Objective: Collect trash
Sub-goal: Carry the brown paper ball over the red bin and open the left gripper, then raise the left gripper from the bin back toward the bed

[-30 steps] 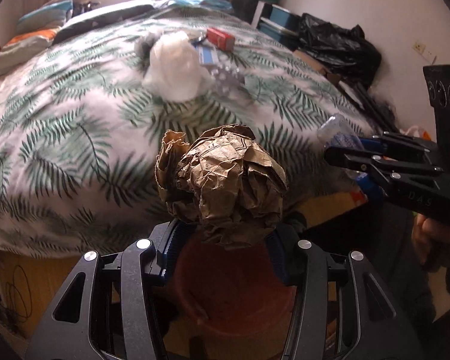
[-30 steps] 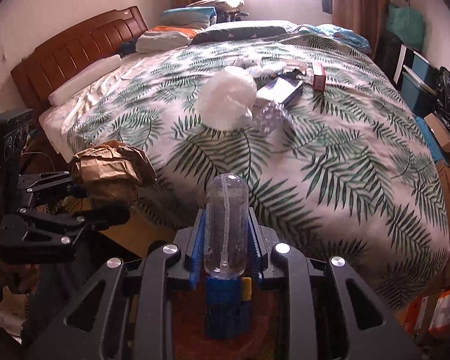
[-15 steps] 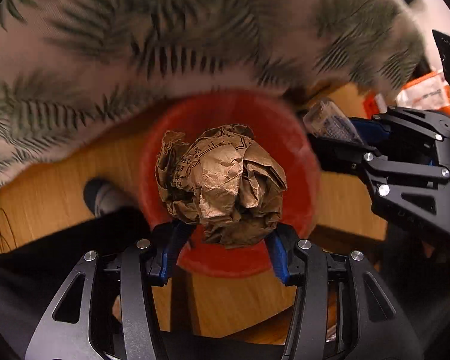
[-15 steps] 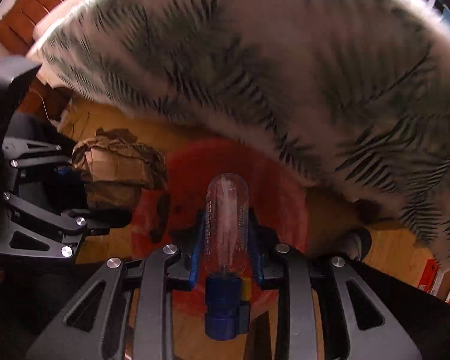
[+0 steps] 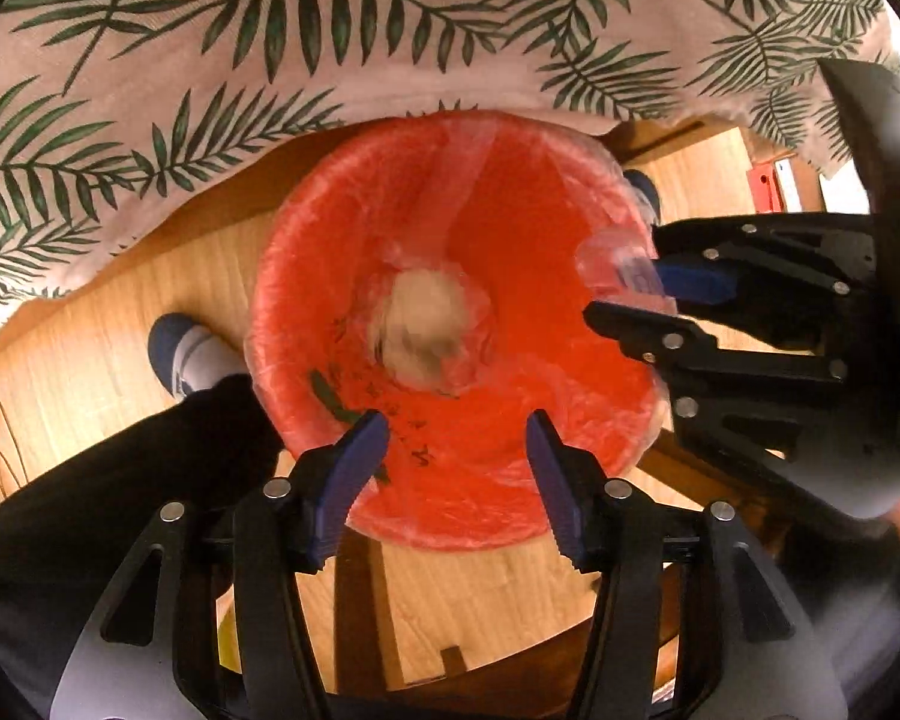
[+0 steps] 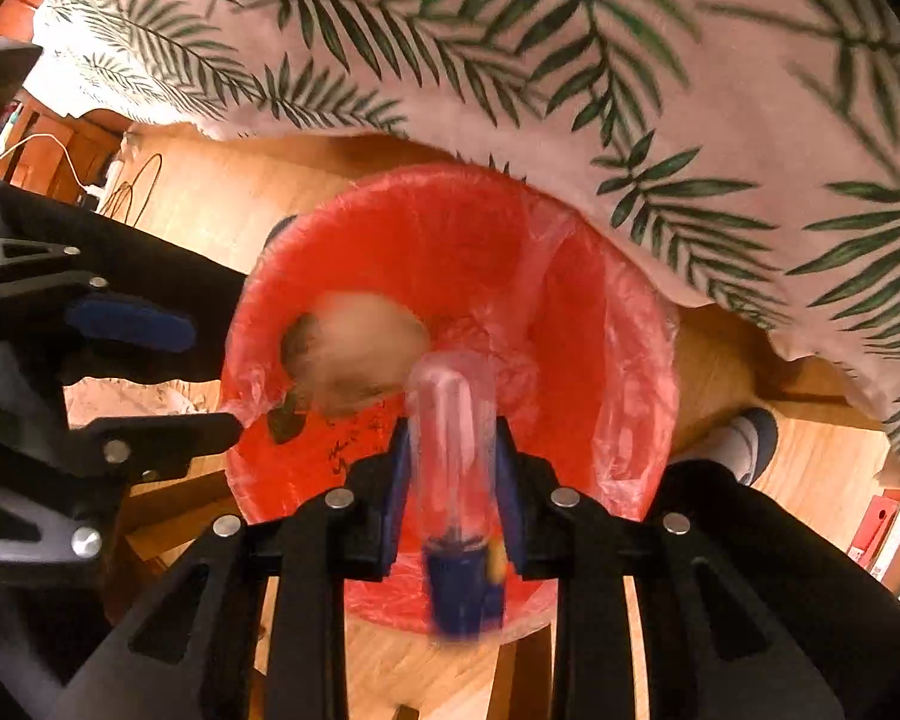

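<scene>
A red bin (image 5: 510,228) lined with a clear plastic bag stands on the wooden floor below both grippers; it also shows in the right wrist view (image 6: 450,252). My left gripper (image 5: 456,456) is open and empty above the bin. The crumpled brown paper ball (image 5: 426,324) is blurred, inside the bin; it also shows in the right wrist view (image 6: 360,354). My right gripper (image 6: 453,468) holds a clear plastic bottle (image 6: 450,438) with a blue cap over the bin; the bottle looks blurred. It also shows in the left wrist view (image 5: 618,264).
The bed's palm-leaf bedspread (image 5: 330,30) hangs over the bin's far side. My feet in grey socks (image 5: 192,354) stand on the wooden floor (image 5: 90,348) beside the bin. Red folders (image 6: 888,528) lie at the right.
Both grippers tilted down from the bed to the bin. The left gripper opened and the paper ball dropped into the bin. The bottle stays between the right fingers, now blurred.
</scene>
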`<state>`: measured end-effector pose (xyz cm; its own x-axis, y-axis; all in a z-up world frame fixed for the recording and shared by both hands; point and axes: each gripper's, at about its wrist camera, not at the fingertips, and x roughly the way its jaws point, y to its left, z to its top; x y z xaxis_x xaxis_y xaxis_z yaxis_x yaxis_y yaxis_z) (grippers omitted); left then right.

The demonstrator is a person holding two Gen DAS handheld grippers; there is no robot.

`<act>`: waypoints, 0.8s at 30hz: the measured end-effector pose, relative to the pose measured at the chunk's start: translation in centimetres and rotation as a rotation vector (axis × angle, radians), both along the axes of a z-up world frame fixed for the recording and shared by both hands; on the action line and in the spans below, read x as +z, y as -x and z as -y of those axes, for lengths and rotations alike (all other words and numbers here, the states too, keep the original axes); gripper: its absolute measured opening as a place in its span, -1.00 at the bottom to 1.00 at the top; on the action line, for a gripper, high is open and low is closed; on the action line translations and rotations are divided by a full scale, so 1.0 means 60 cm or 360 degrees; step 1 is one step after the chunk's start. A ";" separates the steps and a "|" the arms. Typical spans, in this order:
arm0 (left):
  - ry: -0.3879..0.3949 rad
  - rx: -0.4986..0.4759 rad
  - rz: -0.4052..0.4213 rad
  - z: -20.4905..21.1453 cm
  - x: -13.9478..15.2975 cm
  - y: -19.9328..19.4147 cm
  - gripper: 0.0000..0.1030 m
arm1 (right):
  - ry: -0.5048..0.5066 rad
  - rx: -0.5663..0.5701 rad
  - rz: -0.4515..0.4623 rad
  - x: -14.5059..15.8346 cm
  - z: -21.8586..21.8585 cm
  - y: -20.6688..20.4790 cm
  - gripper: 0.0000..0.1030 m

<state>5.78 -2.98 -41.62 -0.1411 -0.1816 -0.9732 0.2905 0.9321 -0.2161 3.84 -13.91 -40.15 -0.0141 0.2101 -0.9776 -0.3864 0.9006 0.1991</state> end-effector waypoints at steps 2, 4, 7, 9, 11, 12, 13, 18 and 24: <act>-0.0004 0.0006 -0.0004 -0.001 -0.001 0.000 0.04 | 0.0007 -0.0007 -0.0015 -0.009 0.000 -0.002 -0.41; -0.0004 0.0019 0.0000 -0.003 -0.003 -0.003 0.06 | 0.0012 -0.0020 -0.0024 -0.016 0.004 -0.003 -0.12; -0.0002 0.0049 0.0017 -0.009 0.002 -0.005 0.24 | 0.0043 -0.0036 0.0012 -0.013 0.006 -0.006 0.22; -0.0009 0.0074 0.0043 -0.014 0.008 -0.007 0.33 | 0.0068 -0.0048 0.0035 -0.011 0.010 -0.013 0.40; -0.0013 0.0097 0.0067 -0.018 0.016 -0.008 0.34 | 0.0094 -0.0069 0.0065 -0.005 0.016 -0.018 0.56; -0.0024 0.0109 0.0086 -0.019 0.021 -0.008 0.38 | 0.0112 -0.0082 0.0091 0.001 0.018 -0.020 0.64; -0.0040 0.0121 0.0110 -0.020 0.026 -0.008 0.43 | 0.0128 -0.0098 0.0126 0.009 0.021 -0.022 0.70; -0.0099 0.0179 0.0390 -0.021 0.097 -0.008 0.49 | 0.0110 -0.0210 0.0369 0.080 0.048 -0.026 0.81; -0.0150 0.0140 0.0722 -0.017 0.212 -0.011 0.78 | 0.0022 -0.0215 0.0791 0.210 0.077 -0.009 0.90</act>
